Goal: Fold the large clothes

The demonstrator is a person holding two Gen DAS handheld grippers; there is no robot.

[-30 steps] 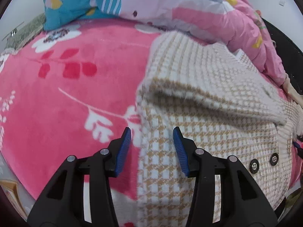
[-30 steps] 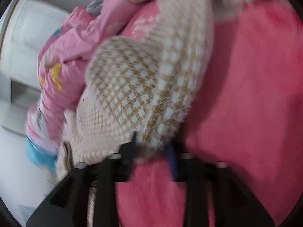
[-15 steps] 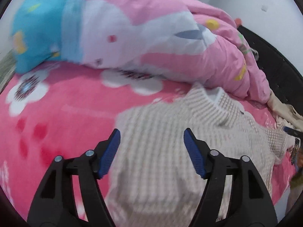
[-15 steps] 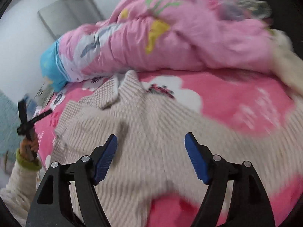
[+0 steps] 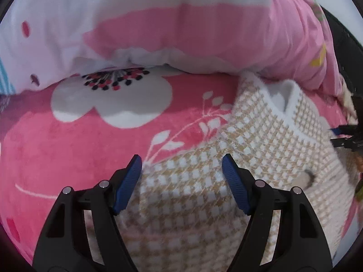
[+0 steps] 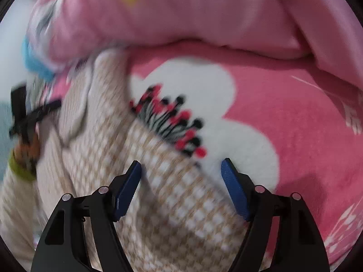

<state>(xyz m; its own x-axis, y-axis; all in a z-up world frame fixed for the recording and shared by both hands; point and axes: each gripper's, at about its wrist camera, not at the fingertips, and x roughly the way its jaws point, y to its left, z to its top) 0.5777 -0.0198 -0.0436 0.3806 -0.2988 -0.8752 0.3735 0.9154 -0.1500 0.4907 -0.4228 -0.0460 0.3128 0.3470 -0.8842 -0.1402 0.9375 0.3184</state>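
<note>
Blue ribbed pads line both tongs. The left tongs (image 5: 182,164) stand spread above a shoulder edge of the sweater (image 5: 226,181), with knit in the gap but neither pad pressing on it. The right tongs (image 6: 180,170) are also spread over the opposite shoulder; their jaws have just been closing somewhat, yet the fabric between them lies free of the pads.

The sweater, a cream and tan houndstooth knit with a white collar (image 5: 285,99), lies spread on the bed's pink floral blanket (image 5: 68,147), collar end toward a bunched pink quilt (image 5: 204,27) at the far side. In the right view, the person's sleeve (image 6: 15,195) and the other tool appear at the left edge, blurred.

Handling judgement: the knit appears thick, soft and limp, with moderate weight. It will sag and stretch where lifted and will not hold a crease by stiffness. The plush blanket is likely to drag on it. A firm hold is best taken at the doubled shoulder seams or the ribbed collar edge, gathering more than one layer.
</note>
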